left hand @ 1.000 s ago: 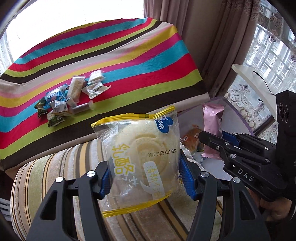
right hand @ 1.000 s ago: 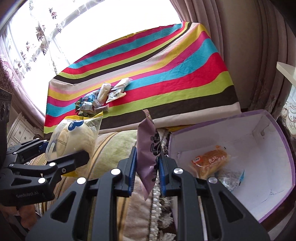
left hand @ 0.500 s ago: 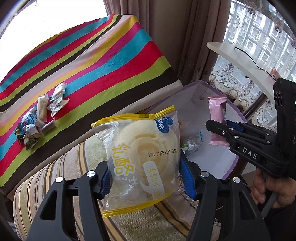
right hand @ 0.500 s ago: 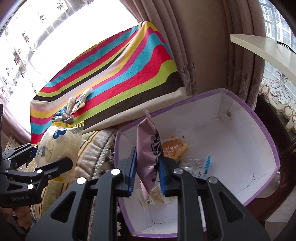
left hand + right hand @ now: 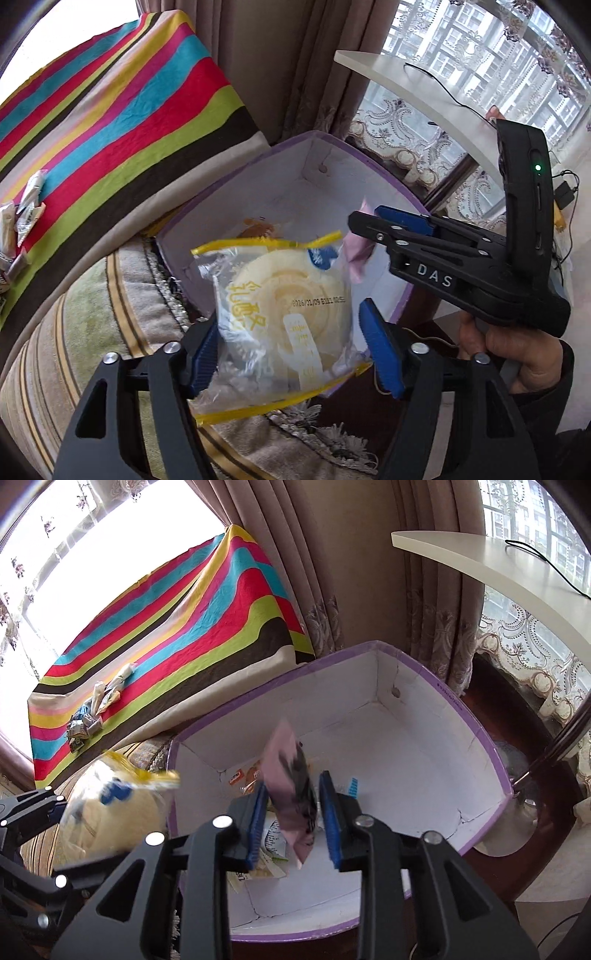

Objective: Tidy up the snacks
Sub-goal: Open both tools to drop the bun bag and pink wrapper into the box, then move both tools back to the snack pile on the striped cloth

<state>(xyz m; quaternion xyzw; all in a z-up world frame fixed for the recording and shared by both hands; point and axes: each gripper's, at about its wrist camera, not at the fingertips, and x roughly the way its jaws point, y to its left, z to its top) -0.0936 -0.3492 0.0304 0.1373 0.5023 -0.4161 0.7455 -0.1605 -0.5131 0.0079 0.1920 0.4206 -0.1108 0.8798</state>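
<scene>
Over the purple box (image 5: 476,734), pink packet (image 5: 291,790) loose between spread right gripper (image 5: 293,819) pads.

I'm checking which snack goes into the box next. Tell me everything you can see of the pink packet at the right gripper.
The pink packet is a flat, matte pouch with a dark printed panel, blurred by motion. It hangs tilted between the right gripper's blue-padded jaws, which stand apart from it on both sides, so it looks released and dropping. It is above the open purple-rimmed box, over wrappers on the white floor.
</scene>
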